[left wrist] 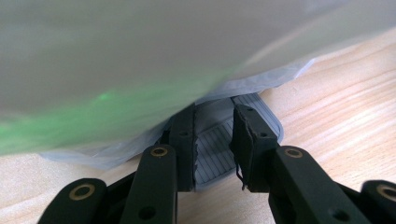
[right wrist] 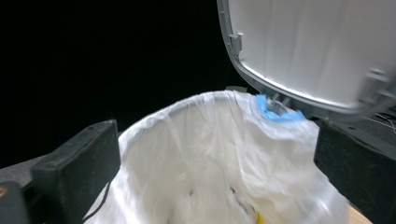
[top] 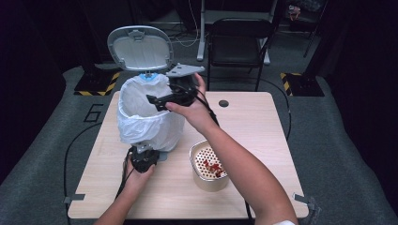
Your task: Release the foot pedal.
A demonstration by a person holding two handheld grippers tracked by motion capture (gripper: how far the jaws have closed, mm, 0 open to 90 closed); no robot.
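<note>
A pedal bin (top: pixel 150 117) lined with a white bag stands on the table's left half, its grey lid (top: pixel 140 48) raised. My left gripper (top: pixel 141 152) is at the bin's foot. In the left gripper view its jaws (left wrist: pixel 215 135) are drawn close together and the tips rest on the ribbed grey pedal (left wrist: pixel 212 154). My right gripper (top: pixel 162 93) hovers level over the bin's right rim, pointing left. In the right gripper view it (right wrist: pixel 215 158) is open wide with nothing between the pads, above the bag's mouth (right wrist: pixel 210 140). A blue tape scrap (right wrist: pixel 275 112) sits by the hinge.
A metal pot (top: pixel 193 154) with a perforated insert and red scraps stands right of the bin, under my right forearm. The wooden table (top: pixel 263 126) has bare room at its right. A black chair (top: pixel 237 42) stands behind the table.
</note>
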